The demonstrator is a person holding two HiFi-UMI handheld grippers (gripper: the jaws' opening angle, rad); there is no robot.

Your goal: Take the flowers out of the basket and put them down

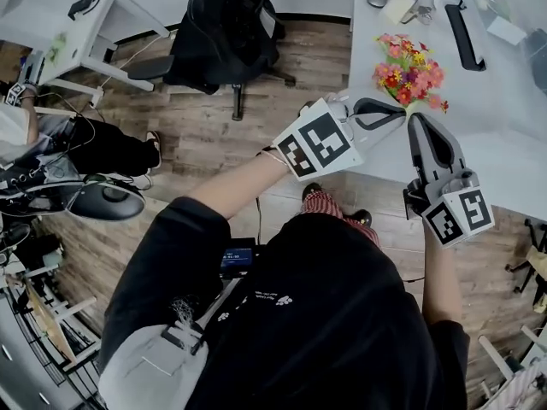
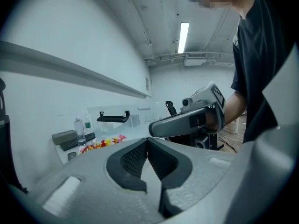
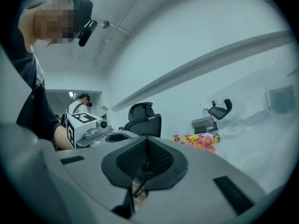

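- Two hand-held grippers are both closed, jaws together with nothing between them. Your left hand-held gripper (image 1: 395, 114) and right hand-held gripper (image 1: 419, 122) hang over the near edge of the counter (image 1: 513, 143).
- The flowers (image 1: 408, 73) are a loose, ragged cluster of pink, red, orange and yellow blooms. They lie on the smooth white counter at about 12 o'clock from both tips, near them but apart.
- Each shell is matte grey, and the black pads (image 2: 133, 160) carry a fine grid texture and meet in a V.
- Only the head view shows the wood-plank floor (image 1: 214, 143).
- Only the left gripper view shows a clear bottle (image 2: 78, 127) at 10 o'clock of the flowers, and a ceiling strip light (image 2: 183, 36).
- The right gripper view puts a black office chair (image 3: 145, 118) at 9 o'clock of the flowers.
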